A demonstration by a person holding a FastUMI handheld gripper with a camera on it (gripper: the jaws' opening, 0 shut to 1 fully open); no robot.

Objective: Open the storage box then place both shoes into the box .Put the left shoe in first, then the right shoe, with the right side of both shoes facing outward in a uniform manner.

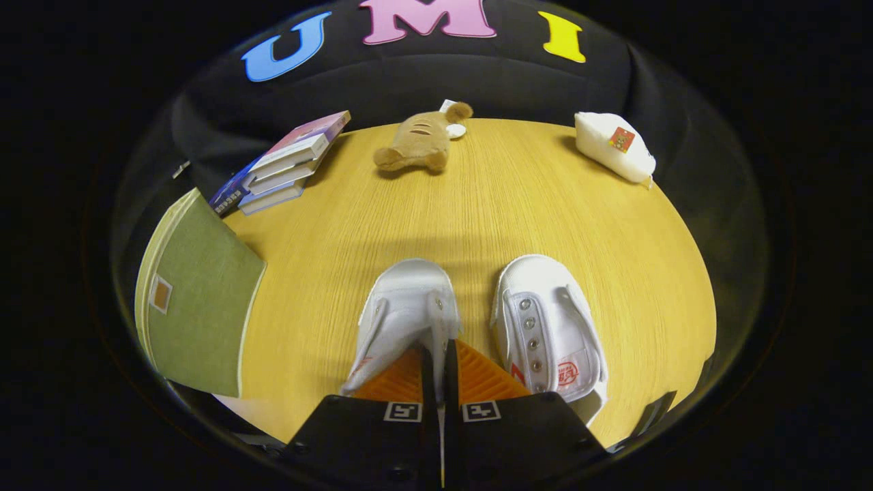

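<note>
Wooden table [477, 204]. Green storage box [198, 307], lid closed, beside the shoes, small tan label, unreadable. Book stack [283, 167] behind it. Two white shoes side by side: left shoe [402, 307], gripper [438, 354] clamped on its side wall; right shoe [549, 324], red tongue mark illegible. Brown plush toy [416, 140]. White pouch [614, 146].

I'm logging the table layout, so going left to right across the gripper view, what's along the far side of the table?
Stack of books → brown plush toy → white pouch. Nearer, the gripper is closed on the left shoe's side wall.
</note>
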